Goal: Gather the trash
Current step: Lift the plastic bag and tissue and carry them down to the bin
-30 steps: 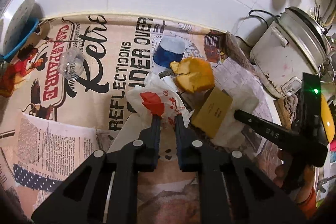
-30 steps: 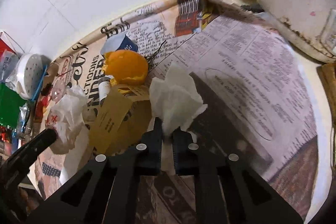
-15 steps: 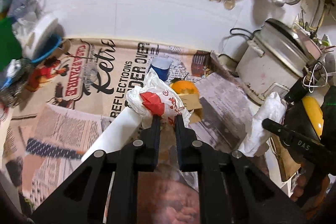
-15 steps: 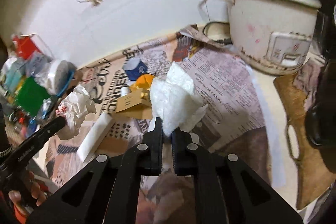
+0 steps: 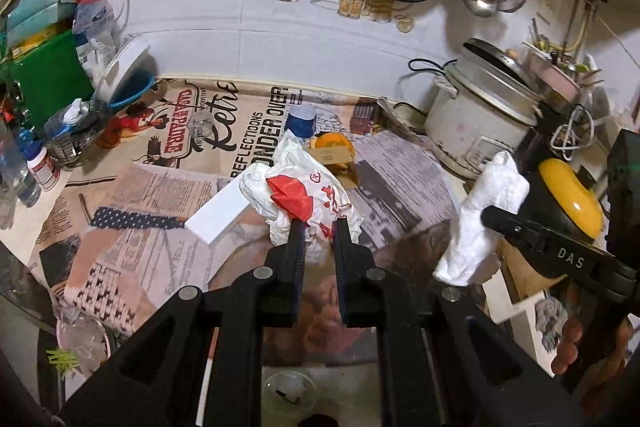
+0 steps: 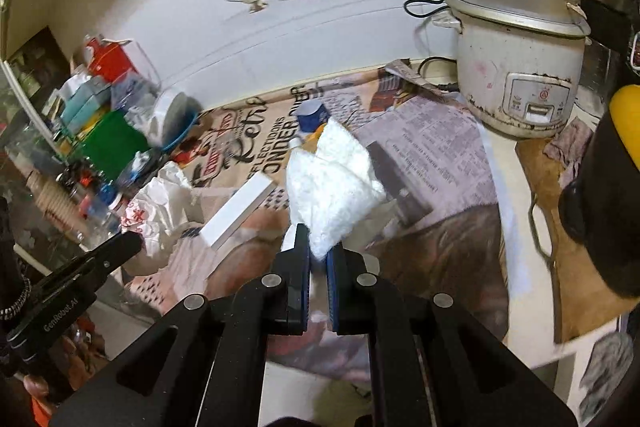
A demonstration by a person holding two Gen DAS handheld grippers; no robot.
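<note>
My left gripper (image 5: 319,227) is shut on a crumpled white plastic bag with red print (image 5: 298,187) and holds it above the newspaper-covered counter; the bag also shows in the right wrist view (image 6: 160,205). My right gripper (image 6: 319,253) is shut on a wad of white tissue (image 6: 332,187), held up over the counter; the tissue also shows in the left wrist view (image 5: 480,215). On the counter lie an orange peel (image 5: 334,141), a brown card piece (image 5: 332,159), a blue cup (image 5: 302,121) and a long white box (image 5: 222,209).
A white rice cooker (image 5: 480,115) stands at the back right. A green box (image 5: 44,79), bottles and a blue bowl crowd the left side. A clear glass (image 5: 200,125) sits on the newspaper (image 5: 152,259). A black pan hangs on the wall. A yellow-topped object (image 5: 568,199) is at the right.
Both grippers have risen and pulled back from the counter, carrying the plastic bag and the tissue. The peel, card and cup stay on the newspaper, now farther away.
</note>
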